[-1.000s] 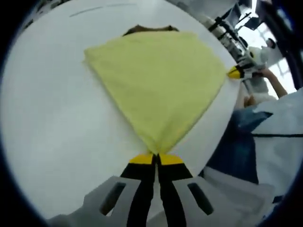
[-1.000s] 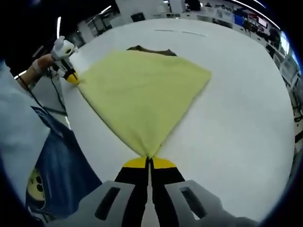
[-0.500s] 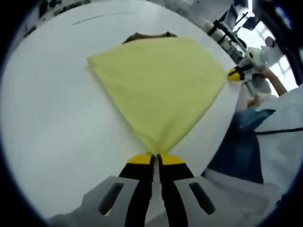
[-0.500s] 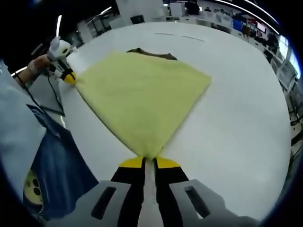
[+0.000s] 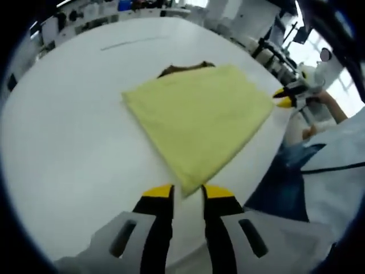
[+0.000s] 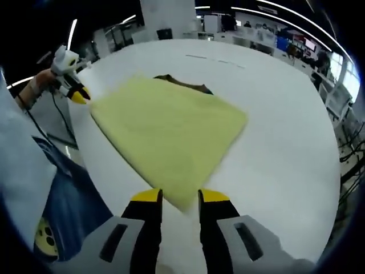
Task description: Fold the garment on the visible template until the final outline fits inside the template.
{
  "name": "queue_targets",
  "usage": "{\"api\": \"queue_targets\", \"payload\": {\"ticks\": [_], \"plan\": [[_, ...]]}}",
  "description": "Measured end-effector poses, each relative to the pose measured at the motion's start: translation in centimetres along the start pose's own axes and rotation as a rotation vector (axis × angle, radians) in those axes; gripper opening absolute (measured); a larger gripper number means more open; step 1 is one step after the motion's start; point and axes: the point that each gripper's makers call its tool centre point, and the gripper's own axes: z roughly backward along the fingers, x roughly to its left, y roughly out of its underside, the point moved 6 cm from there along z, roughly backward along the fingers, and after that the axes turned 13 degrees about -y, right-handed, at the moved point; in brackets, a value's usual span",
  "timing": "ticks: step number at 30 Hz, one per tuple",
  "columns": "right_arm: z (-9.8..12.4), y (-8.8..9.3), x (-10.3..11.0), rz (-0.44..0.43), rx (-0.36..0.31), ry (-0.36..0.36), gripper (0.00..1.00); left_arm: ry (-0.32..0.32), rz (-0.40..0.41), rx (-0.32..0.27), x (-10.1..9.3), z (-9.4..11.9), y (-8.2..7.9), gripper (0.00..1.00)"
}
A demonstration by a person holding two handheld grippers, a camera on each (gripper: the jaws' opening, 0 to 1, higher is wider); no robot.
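A folded yellow garment (image 5: pixel 199 125) (image 6: pixel 168 128) lies flat on the white table (image 5: pixel 68 142) (image 6: pixel 285 142). A dark brown edge (image 5: pixel 185 68) (image 6: pixel 182 81) peeks out from under its far side. My left gripper (image 5: pixel 187 197) stands open, its yellow-tipped jaws apart on either side of the garment's near corner. My right gripper (image 6: pixel 177 200) is open too, at the opposite near corner, which lies between its jaws. In the left gripper view the right gripper (image 5: pixel 285 95) shows at the garment's right corner. In the right gripper view the left gripper (image 6: pixel 74 91) shows at the left corner.
A person in blue trousers and a white top (image 5: pixel 319 165) (image 6: pixel 51 188) stands at the table's near edge, with a hand (image 6: pixel 43 80) on the left gripper. Equipment stands and benches (image 6: pixel 274 34) line the room behind. Thin dark lines (image 5: pixel 134 41) mark the far table.
Both grippers have opened and let go of the garment's corners. The garment now lies flat on the table, and both cameras have risen and drawn back a little.
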Motion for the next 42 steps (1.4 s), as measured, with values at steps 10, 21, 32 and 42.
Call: {"api": "queue_targets", "payload": {"ticks": [10,21,32,42], "plan": [[1.0,-1.9,2.7,0.018,-0.061,0.008,0.51,-0.046,-0.032,-0.063,0.1,1.8,0.0,0.31],[1.6,-3.6,4.6,0.082,-0.115,0.036,0.77,-0.09,-0.032,-0.163,-0.6,3.5,-0.2,0.5],[3.3,-3.1,5.6,0.087,-0.152,0.059,0.92,-0.126,-0.02,-0.255,-2.6,5.4,-0.7,0.65],[5.1,-1.7,6.6,0.073,-0.209,0.068,1.0,-0.188,0.047,-0.325,-3.9,6.7,0.2,0.85]]}}
